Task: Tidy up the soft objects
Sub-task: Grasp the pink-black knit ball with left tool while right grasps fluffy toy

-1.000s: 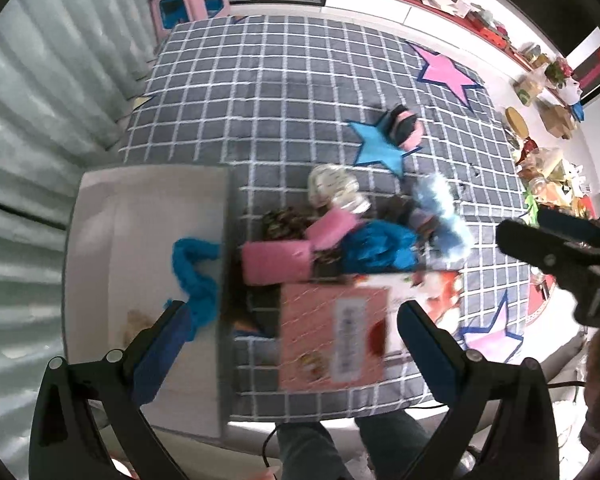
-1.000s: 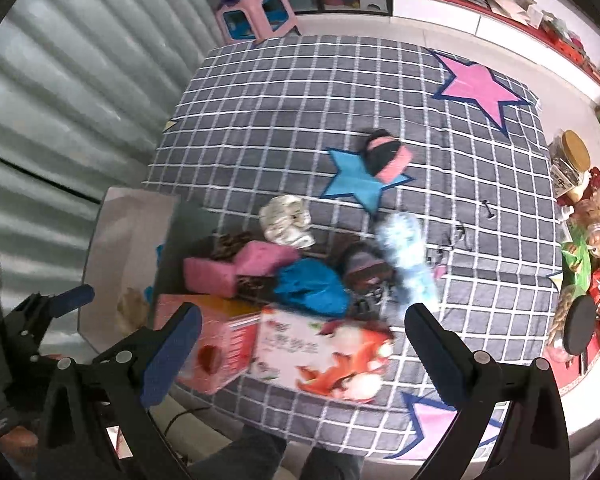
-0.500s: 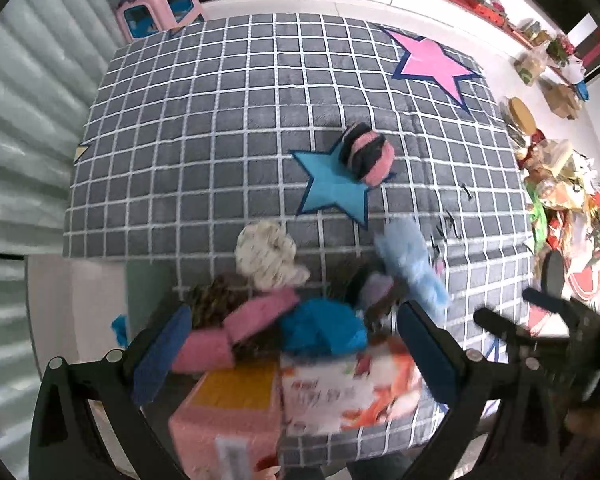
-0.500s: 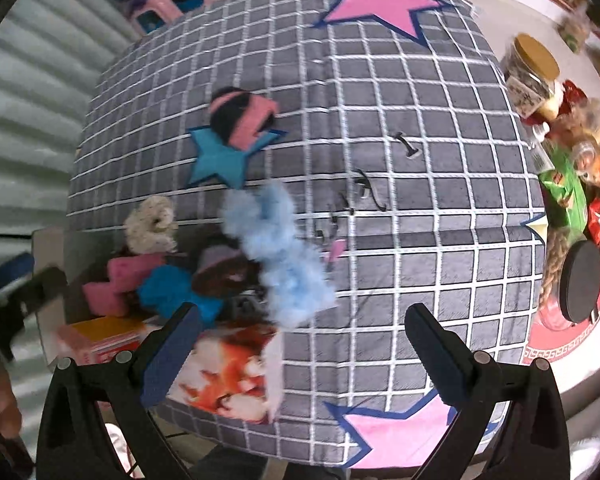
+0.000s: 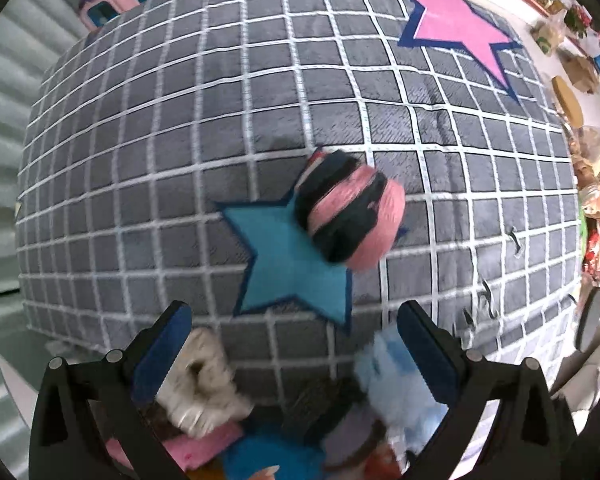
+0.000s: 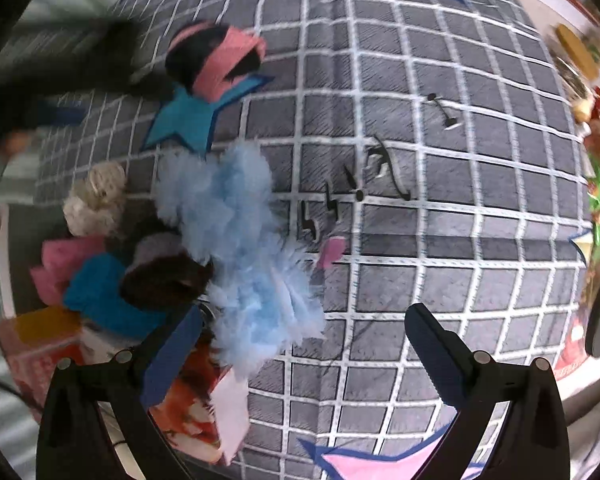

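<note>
Left gripper is held wide open and empty. The pink-and-black knit roll lies just ahead of the fingertips; judged light, squashy; best pinched across its middle.

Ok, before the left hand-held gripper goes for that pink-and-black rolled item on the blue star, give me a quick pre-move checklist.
1. Left hand-held gripper open and empty: ok.
2. Pink-and-black roll lies apart from the pile, on the blue star: ok.
3. Path from gripper to roll is bare blanket: ok.
4. Right hand-held gripper open, near the fluffy light-blue item, away from the roll: ok.
5. Sharp view of the roll: not ok, blurred.
6. Container for drop-off in view: not ok.
</note>
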